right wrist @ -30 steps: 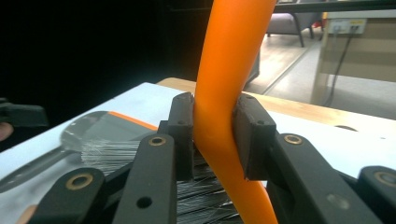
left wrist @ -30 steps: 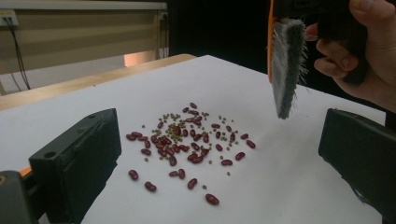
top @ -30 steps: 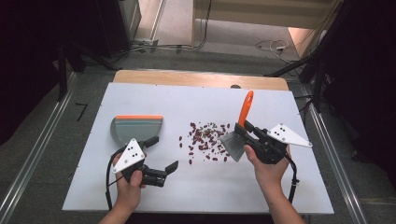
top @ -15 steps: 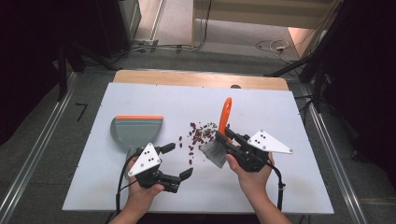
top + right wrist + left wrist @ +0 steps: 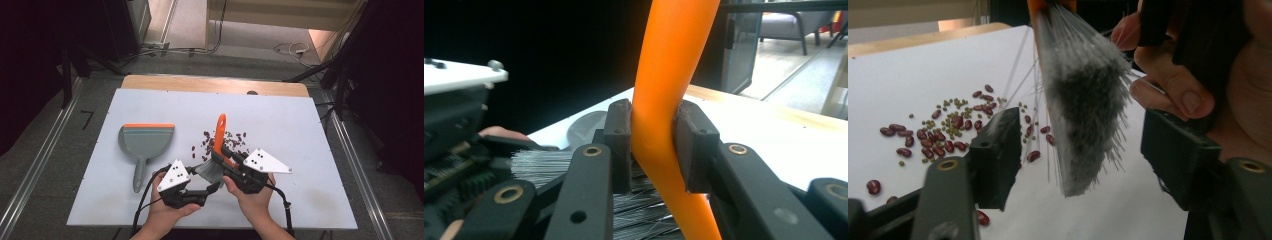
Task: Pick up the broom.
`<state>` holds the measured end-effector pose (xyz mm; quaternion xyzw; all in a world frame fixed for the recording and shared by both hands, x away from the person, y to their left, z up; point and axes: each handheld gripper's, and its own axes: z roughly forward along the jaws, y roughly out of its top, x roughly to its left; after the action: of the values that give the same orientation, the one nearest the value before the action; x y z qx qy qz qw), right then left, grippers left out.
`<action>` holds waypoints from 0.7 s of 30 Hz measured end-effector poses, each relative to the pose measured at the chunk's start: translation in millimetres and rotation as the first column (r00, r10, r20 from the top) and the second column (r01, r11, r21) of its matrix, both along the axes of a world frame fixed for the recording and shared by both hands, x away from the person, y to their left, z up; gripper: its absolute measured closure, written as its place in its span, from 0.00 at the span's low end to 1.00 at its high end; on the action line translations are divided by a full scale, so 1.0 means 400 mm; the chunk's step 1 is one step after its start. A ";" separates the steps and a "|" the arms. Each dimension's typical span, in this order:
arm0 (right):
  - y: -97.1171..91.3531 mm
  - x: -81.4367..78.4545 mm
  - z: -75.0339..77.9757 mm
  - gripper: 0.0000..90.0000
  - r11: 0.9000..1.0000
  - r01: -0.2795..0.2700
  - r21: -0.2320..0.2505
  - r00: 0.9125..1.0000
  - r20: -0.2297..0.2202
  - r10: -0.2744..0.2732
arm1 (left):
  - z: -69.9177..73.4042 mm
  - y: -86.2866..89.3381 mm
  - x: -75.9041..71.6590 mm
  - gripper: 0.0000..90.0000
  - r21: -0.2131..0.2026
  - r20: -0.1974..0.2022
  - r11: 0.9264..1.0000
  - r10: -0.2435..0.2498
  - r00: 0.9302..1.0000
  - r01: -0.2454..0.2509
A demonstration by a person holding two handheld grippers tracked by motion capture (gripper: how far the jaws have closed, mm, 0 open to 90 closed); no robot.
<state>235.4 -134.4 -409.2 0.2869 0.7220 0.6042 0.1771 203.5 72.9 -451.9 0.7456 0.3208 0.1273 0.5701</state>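
Note:
A brush with an orange handle [image 5: 220, 129] and grey bristles [image 5: 207, 171] hangs tilted over the white table [image 5: 300, 130]. My right gripper [image 5: 221, 156] is shut on the handle [image 5: 674, 60], its pads [image 5: 619, 145] pressing both sides. My left gripper [image 5: 204, 180] has come in from the left, its jaws on either side of the bristles [image 5: 1083, 110]. Those jaws have just been closing but still stand clear of the bristle tuft. Red and small green beans [image 5: 225, 142] lie scattered behind the brush, and in the left gripper view the beans [image 5: 943, 132] sit at the left.
A grey dustpan [image 5: 145, 142] with an orange lip lies flat at the table's left, handle toward me. A wooden edge [image 5: 210, 84] runs along the far side. Bare table lies to the right of the brush and at the far side.
The right hand brought the brush left and toward me. The left gripper moved right until its jaws flank the bristles, and its jaws have narrowed.

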 end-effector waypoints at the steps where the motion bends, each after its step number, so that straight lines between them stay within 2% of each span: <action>1: 0.004 -0.004 -0.001 0.76 1.000 -0.001 0.001 1.000 -0.001 0.001 | -0.002 -0.003 0.000 0.44 -0.001 -0.003 1.000 0.006 1.000 -0.006; 6: 0.015 -0.012 -0.003 0.76 1.000 -0.005 0.008 1.000 -0.004 0.005 | -0.009 -0.010 0.002 0.59 0.016 -0.019 0.999 0.034 0.999 -0.033; 10: 0.020 -0.017 -0.006 0.76 1.000 -0.006 0.018 1.000 -0.012 0.006 | -0.012 -0.008 0.005 0.70 0.011 -0.031 0.999 0.054 0.998 -0.053; 14: 0.027 -0.024 -0.008 0.76 1.000 -0.006 0.013 1.000 -0.007 0.006 | -0.015 -0.004 0.010 0.85 0.018 -0.037 0.999 0.048 0.998 -0.047; 19: 0.028 -0.022 -0.010 0.76 1.000 -0.005 0.018 1.000 -0.005 0.005 | -0.013 0.005 0.013 0.92 0.021 -0.044 0.999 0.042 0.998 -0.041; 21: 0.030 -0.015 -0.010 0.75 1.000 -0.025 0.015 1.000 -0.009 0.025 | -0.013 0.011 0.017 0.95 0.020 -0.050 0.999 0.030 0.998 -0.029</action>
<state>229.2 -122.3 -413.3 0.2819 0.7218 0.6105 0.1638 210.3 77.4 -457.0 0.7494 0.3446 0.1199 0.5525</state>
